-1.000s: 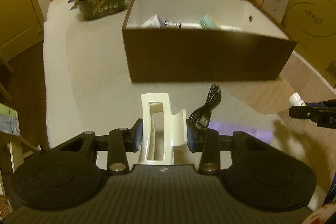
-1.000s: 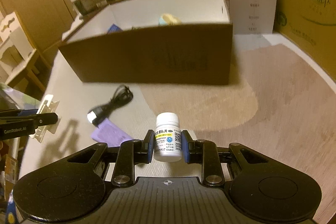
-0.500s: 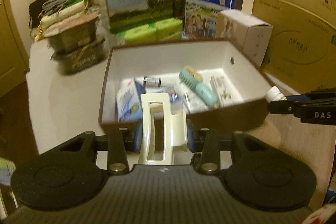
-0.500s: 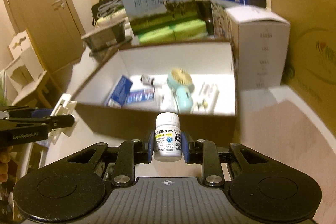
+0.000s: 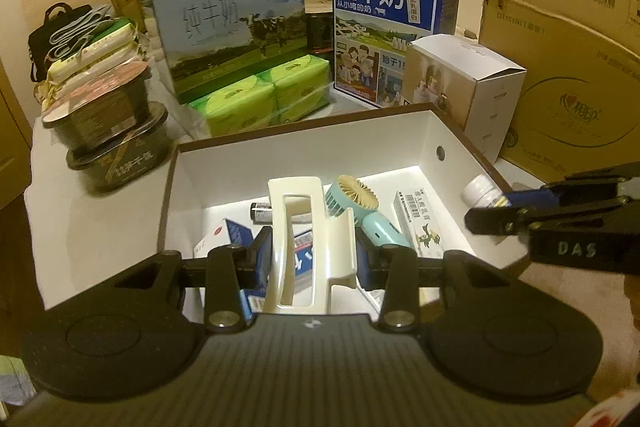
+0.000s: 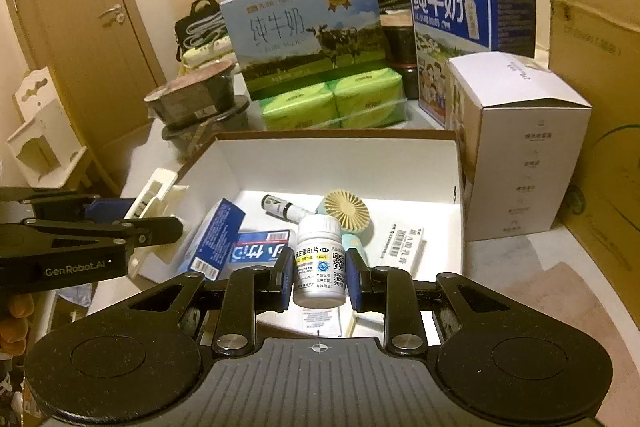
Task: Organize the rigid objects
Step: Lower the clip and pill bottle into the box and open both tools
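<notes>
My left gripper (image 5: pixel 312 255) is shut on a cream plastic holder (image 5: pixel 298 227) and holds it above the near left part of the open brown box (image 5: pixel 304 151). My right gripper (image 6: pixel 320 273) is shut on a white pill bottle (image 6: pixel 319 269) above the box's near right part. The box (image 6: pixel 340 163) is white inside and holds a teal hand fan (image 5: pixel 362 205), blue packets (image 6: pixel 260 251), a small vial (image 6: pixel 280 207) and a white medicine carton (image 6: pixel 402 245). The bottle also shows in the left wrist view (image 5: pixel 480 189), and the holder in the right wrist view (image 6: pixel 154 197).
Behind the box stand two milk cartons (image 5: pixel 232 19) (image 5: pixel 384 23), green tissue packs (image 5: pixel 260 95), stacked dark tubs (image 5: pixel 108 131) and a white carton (image 5: pixel 472 87). A large cardboard box (image 5: pixel 568 59) stands on the right. A door (image 6: pixel 72 27) is on the left.
Both grippers have risen from table level and moved forward over the box, each still holding its object. The box's inside is now seen from above.
</notes>
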